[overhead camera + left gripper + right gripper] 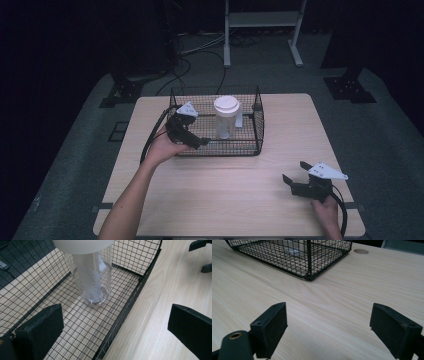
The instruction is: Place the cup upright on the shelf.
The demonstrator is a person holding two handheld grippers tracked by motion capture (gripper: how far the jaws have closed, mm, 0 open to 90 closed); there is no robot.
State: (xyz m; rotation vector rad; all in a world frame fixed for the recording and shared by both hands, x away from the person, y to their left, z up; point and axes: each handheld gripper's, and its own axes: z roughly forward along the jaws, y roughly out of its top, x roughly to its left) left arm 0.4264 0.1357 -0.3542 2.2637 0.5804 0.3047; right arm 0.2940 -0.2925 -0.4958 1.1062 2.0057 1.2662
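A clear plastic jar (226, 118) with a white lid stands upright inside a black wire basket (257, 131) at the table's middle back. My left gripper (196, 141) is open over the basket's near left corner, one jaw inside the basket and one outside its front wall. In the left gripper view the jar (93, 275) stands ahead on the basket (130, 302) floor, apart from the jaws. My right gripper (295, 172) rests open near the table's front right corner, with nothing between its jaws. The right gripper view shows the basket (309, 262) corner well ahead.
The light wooden table (240, 200) has bare room in front of and right of the basket. A round cable hole (361, 251) sits in the tabletop beyond the basket. A white frame stand (262, 30) and cables lie on the floor behind.
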